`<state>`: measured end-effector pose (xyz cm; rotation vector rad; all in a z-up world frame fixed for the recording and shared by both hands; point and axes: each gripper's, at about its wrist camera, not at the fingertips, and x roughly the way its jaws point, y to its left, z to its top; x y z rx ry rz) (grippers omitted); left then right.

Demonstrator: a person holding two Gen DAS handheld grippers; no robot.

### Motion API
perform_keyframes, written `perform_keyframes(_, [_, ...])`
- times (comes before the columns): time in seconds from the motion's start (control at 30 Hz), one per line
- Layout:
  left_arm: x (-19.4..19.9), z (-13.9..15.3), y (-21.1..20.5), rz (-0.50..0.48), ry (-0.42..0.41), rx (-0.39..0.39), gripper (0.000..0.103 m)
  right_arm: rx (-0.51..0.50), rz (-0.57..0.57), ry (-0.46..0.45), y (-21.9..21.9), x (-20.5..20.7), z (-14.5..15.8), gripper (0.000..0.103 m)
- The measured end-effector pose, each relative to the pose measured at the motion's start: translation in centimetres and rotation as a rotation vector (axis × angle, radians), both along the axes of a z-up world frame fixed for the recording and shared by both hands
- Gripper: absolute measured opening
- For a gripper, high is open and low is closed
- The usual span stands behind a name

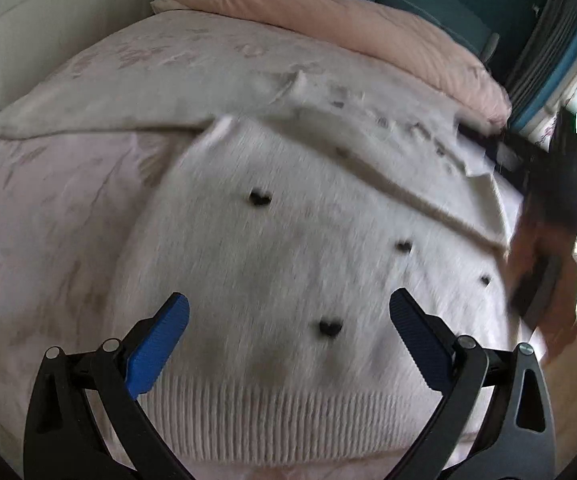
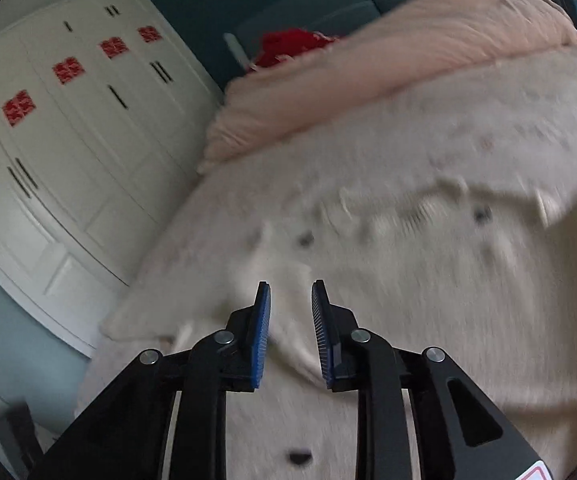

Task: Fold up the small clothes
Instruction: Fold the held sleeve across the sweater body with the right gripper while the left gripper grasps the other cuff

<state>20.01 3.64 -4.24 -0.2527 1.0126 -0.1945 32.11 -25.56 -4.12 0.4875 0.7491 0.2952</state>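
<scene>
While the white knitted sweater [image 1: 288,264] lay spread on the bed [image 1: 48,208], we saw our left hand-held gripper [image 1: 288,320] hanging over its lower part with the two blue-padded fingers [image 1: 156,348] spread wide and nothing between them. In the left wrist view we counted four small black heart-shaped marks [image 1: 259,198] on the sweater's front, and one ribbed hem [image 1: 288,412] running across just ahead of the fingers. A single sleeve [image 1: 368,148] lay folded across the upper part of the garment. At the right edge of that view the other gripper and the hand holding it [image 1: 544,276] were visible but blurred.

In the right wrist view the right hand-held gripper [image 2: 290,320] stood partly open, its two blue pads [image 2: 260,340] parted by a narrow gap, with a fold of the sweater [image 2: 408,300] seen behind that gap; we could not tell whether the pads touched the cloth. One pink quilt [image 2: 368,80] was bunched at the head of the bed, with one red item [image 2: 292,46] behind it. On the white wardrobe [image 2: 68,160] we counted five red square stickers [image 2: 18,108].
</scene>
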Motion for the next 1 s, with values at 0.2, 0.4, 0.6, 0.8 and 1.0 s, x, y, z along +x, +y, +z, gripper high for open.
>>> perform_keyframes(0.2, [9.7,-1.1,-1.5,-0.018,0.0,-0.147,0.098,-0.051,-0.285,0.077,-7.9,-10.0,-1.9,0.049])
perform_keyframes(0.4, [19.2,-5.7,-5.2,0.051,0.067,-0.182,0.067,-0.123,-0.428,0.183,-14.1,-11.9,-4.3,0.053])
perform_keyframes(0.6, [21.4,-6.6,-6.7,0.062,0.068,-0.18,0.011,-0.066,-0.428,0.162,-14.8,-6.8,-4.9,0.015])
perform_keyframes(0.8, [20.4,-6.6,-5.3,0.073,-0.009,-0.181,0.011,-0.03,-0.475,0.074,-14.6,-7.8,-3.9,0.013])
perform_keyframes(1.0, [18.8,-6.9,-3.4,0.079,-0.008,-0.235,0.017,-0.14,-0.465,0.177,-12.9,-8.3,-4.5,0.025])
